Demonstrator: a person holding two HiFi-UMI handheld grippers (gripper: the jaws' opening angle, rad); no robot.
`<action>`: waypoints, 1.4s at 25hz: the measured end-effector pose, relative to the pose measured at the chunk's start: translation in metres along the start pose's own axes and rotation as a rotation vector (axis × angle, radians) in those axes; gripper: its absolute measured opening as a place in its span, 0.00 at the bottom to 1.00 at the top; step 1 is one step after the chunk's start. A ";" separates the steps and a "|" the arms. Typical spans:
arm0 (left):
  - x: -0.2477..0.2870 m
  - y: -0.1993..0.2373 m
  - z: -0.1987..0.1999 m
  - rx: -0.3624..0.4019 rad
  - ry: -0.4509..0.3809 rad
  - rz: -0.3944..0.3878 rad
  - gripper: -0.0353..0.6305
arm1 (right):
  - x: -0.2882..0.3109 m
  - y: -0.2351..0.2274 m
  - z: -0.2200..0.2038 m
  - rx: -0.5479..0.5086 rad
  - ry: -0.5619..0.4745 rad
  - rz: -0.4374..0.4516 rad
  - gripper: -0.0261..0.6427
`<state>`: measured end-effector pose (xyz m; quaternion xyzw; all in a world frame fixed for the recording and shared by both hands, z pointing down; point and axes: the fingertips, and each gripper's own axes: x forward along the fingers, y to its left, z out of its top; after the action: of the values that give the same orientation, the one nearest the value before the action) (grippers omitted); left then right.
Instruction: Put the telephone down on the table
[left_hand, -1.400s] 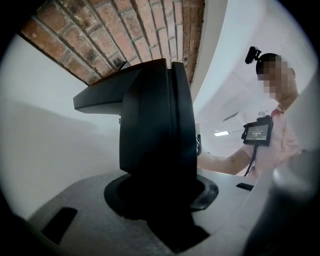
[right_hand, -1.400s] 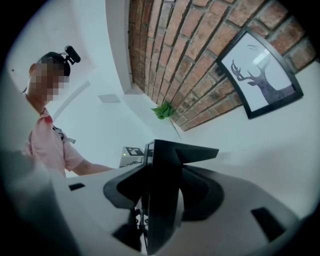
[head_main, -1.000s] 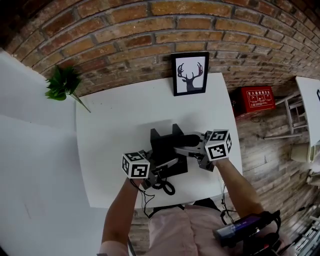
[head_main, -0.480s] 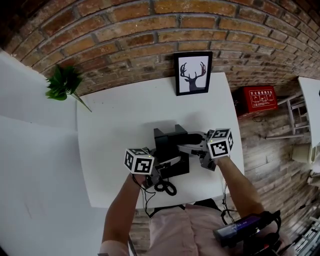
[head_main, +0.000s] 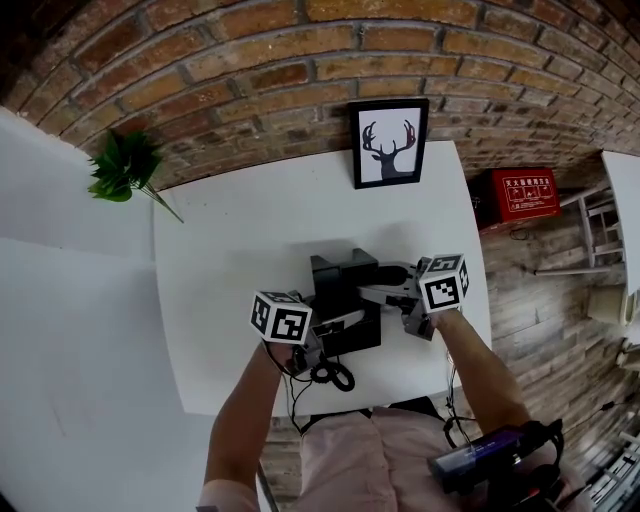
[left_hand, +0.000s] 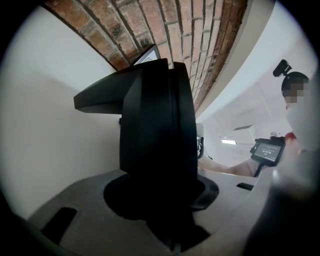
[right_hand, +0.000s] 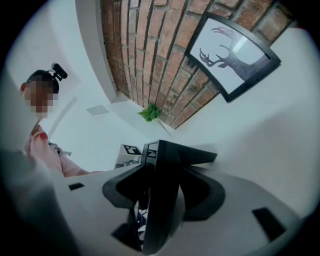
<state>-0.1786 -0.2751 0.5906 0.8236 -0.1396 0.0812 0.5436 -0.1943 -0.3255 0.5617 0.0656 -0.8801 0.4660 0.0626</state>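
Holding black telephone (head_main: 338, 292) over white table (head_main: 220, 260), middle of the near edge; cannot tell if its base touches. 2 grips: left gripper (head_main: 335, 330) clamped on the thick left side, right gripper (head_main: 382, 290) clamped on a thin right edge. Judged rigid plastic, moderate weight, slick. Grip the body low, not the handset. Coiled cord (head_main: 333, 376) shows only in head view; only my gripper views show the pads biting.

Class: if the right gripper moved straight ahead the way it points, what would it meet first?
The black telephone: the right gripper is shut on its edge, so it would simply push the phone. Beyond it, the left gripper seems roughly in line, though depth is unclear.
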 end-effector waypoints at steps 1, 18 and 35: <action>0.000 0.001 0.001 0.000 -0.005 0.008 0.31 | 0.000 0.000 0.000 0.003 0.000 0.002 0.36; -0.008 0.014 0.014 0.083 -0.015 0.222 0.71 | -0.001 -0.003 0.002 0.036 0.000 0.025 0.31; -0.046 0.010 0.005 0.101 -0.089 0.318 0.74 | -0.001 -0.003 0.003 0.012 0.006 -0.002 0.34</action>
<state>-0.2254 -0.2767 0.5849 0.8203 -0.2880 0.1365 0.4749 -0.1930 -0.3297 0.5627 0.0652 -0.8771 0.4714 0.0654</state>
